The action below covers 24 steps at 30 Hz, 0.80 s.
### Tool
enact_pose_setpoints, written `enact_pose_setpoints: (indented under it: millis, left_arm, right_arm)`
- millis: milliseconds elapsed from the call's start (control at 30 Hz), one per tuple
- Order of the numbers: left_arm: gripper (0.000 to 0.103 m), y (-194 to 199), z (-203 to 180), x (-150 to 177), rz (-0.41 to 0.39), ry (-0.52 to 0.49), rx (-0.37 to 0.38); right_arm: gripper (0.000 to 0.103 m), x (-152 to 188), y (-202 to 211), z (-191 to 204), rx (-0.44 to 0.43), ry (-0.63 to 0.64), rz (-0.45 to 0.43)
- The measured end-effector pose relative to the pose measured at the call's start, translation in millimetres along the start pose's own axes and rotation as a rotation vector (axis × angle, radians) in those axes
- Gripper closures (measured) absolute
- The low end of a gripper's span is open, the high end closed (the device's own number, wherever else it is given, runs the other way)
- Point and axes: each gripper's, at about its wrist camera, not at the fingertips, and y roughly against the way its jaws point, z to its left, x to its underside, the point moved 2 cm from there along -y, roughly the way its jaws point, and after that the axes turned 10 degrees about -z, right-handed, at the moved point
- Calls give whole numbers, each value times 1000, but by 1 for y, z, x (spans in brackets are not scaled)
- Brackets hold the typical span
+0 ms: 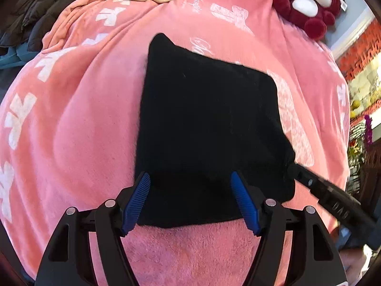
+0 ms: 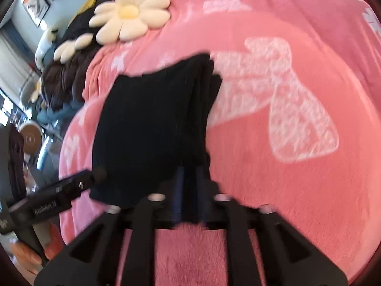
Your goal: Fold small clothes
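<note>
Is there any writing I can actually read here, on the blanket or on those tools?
Nothing reads clearly.
Pink blanket: white cursive script, too distorted to read.
Right hand-held gripper, shut on the black cloth: raised lettering on its arm, blurred.
Left hand-held gripper, open: a blurred label shows in the right wrist view.

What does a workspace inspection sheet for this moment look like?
Surface: pink blanket with white bow prints.
Job's things: black garment, folded, lying flat.
Clutter: flower cushion, red plush toy, dark clothes pile.
Grippers: left gripper open, fingers astride the garment's near edge; right gripper shut on the garment's edge, view blurred.
Cables: nothing seen.
Surroundings: picture frames on wall.
</note>
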Motion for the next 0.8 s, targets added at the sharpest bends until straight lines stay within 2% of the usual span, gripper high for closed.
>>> enact_pose_setpoints:
  millis: [33, 100, 167, 200, 233, 267, 300, 367, 467, 533, 600, 633, 700, 800]
  left_arm:
    - [35, -2, 3, -3, 3, 7, 4]
    - [35, -9, 7, -9, 20, 17, -4]
    - [35, -16, 8, -12, 33, 17, -5]
    - [35, -18, 8, -13, 35, 13, -11]
    - [35, -20, 8, -13, 36, 9, -15]
    - [35, -22, 7, -13, 38, 4, -13]
    - [35, -23, 6, -13, 39, 3, -17]
    - [35, -24, 4, -14, 42, 9, -12]
    - [35, -22, -5, -16, 36, 20, 18]
    - [35, -22, -13, -17, 38, 19, 61]
    - [32, -28, -24, -14, 46, -20, 35]
    - [32, -32, -28, -11, 48, -46, 8]
    - [32, -33, -33, -8, 44, -72, -22]
    - [31, -26, -32, -6, 37, -80, -31]
  right_arm:
    - [43, -6, -7, 0, 7, 5, -1]
    - [41, -19, -28, -3, 17, 1, 22]
    - [40, -27, -53, -7, -39, -72, 78]
    - [44, -27, -63, -7, -60, -102, 99]
    - [52, -27, -71, -5, -87, -110, 106]
    - [72, -28, -72, -1, -106, -105, 103]
    - [80, -30, -70, 4, -104, -97, 95]
    - [85, -37, -49, 11, -130, -83, 40]
    - [86, -46, -21, 10, -136, -74, -23]
    - [85, -43, -18, 6, -60, -24, -37]
    - [81, -31, -42, -5, -14, -18, 55]
    - [79, -29, -46, -8, -3, -20, 71]
    - [77, -31, -26, -9, -28, -44, 26]
    - [77, -23, 10, 0, -8, -3, -33]
